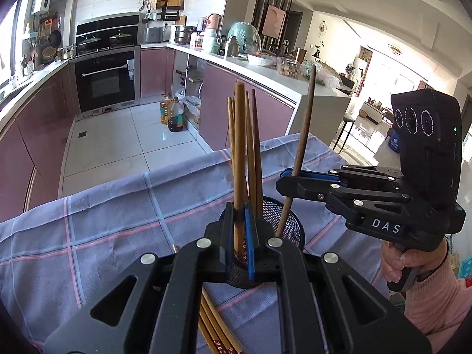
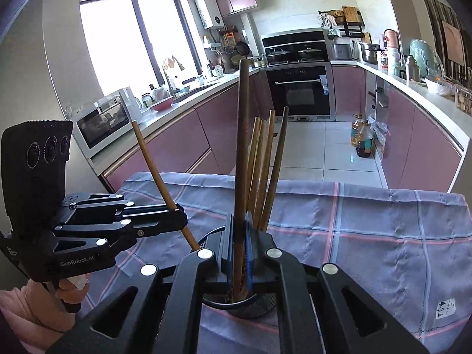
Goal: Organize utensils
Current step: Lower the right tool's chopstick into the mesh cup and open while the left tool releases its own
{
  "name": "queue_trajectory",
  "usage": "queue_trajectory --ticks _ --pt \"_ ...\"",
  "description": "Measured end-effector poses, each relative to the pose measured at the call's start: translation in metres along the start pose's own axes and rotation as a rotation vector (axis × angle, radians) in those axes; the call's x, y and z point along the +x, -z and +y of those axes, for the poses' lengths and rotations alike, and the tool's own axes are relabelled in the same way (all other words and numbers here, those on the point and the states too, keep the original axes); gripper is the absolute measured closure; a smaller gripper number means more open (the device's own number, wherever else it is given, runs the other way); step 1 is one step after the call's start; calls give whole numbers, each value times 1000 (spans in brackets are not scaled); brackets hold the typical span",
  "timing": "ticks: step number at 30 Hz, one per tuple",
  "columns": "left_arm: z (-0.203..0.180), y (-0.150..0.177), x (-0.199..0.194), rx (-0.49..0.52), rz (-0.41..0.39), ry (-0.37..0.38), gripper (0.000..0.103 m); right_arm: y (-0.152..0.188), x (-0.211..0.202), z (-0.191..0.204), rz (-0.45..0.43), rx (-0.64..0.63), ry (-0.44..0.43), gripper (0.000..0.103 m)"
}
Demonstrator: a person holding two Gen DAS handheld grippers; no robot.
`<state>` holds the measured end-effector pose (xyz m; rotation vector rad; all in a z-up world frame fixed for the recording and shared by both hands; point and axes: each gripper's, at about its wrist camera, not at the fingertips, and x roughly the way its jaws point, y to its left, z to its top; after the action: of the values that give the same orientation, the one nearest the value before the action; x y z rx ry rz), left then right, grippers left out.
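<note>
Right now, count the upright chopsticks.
6: a light chopstick in the left gripper, a dark chopstick in the right gripper, four free chopsticks in the mesh holder; more may be hidden.

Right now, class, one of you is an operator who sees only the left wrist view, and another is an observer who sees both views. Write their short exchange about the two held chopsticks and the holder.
Operator: My light chopstick looks upright in the left claw. Is it?
Observer: No. In the right wrist view it leans, with its top away from the holder and its lower end toward the rim.
Operator: Is the dark chopstick in the right claw inside the holder?
Observer: It appears so. Its lower end dips below the rim, in front of the four standing chopsticks.
</note>
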<state>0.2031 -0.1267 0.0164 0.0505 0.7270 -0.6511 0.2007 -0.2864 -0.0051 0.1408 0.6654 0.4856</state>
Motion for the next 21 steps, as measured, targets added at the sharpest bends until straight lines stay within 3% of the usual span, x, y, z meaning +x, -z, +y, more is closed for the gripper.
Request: queue_trajectory --ticks 10,14,21 --pt "15 -5 18 -34 15 0 95 -1 17 -11 6 52 50 94" --pt "18 -1 13 -42 -3 -10 92 -1 22 -13 11 54 60 86" --pt "28 14 -3 -68 -39 -37 87 0 21 -13 0 52 71 86"
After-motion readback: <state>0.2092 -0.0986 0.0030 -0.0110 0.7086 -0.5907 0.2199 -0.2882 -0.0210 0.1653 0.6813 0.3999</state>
